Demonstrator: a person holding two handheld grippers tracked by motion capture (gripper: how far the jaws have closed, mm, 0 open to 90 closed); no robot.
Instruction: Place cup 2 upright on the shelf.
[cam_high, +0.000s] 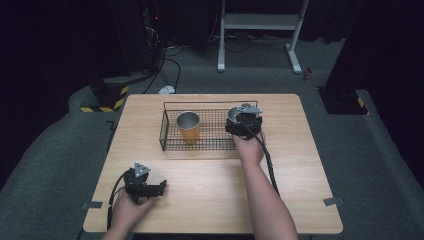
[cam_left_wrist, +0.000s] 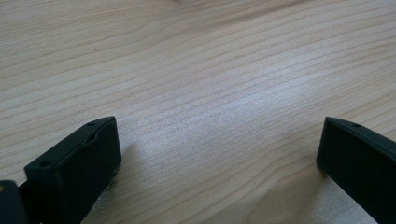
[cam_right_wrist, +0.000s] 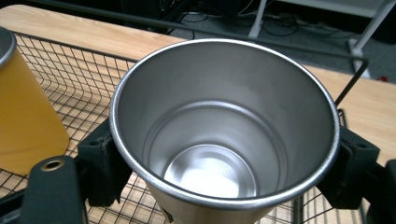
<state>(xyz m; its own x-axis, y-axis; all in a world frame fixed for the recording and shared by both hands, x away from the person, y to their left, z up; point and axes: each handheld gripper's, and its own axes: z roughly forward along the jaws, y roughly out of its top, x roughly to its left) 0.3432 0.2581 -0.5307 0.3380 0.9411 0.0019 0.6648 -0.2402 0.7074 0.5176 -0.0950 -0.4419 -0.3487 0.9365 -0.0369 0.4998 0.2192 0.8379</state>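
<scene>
My right gripper (cam_high: 243, 121) clamps the steel cup (cam_right_wrist: 224, 140) by its sides just under the rim, over the right end of the basket (cam_high: 170, 145), well right of the yellow cup (cam_high: 188, 127). It looks light, rigid and slick, so a mid-wall grip suits. No writing is readable. My left gripper (cam_high: 145, 184) rests wide open on the table (cam_high: 210, 200), near of the basket.

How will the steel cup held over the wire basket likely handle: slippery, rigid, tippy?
The steel cup looks rigid and empty, so probably light. Its smooth, tapered wall may slip in the right tool, whose jaws flank it just below the rim. Set on the wire basket mesh, it might wobble.
</scene>
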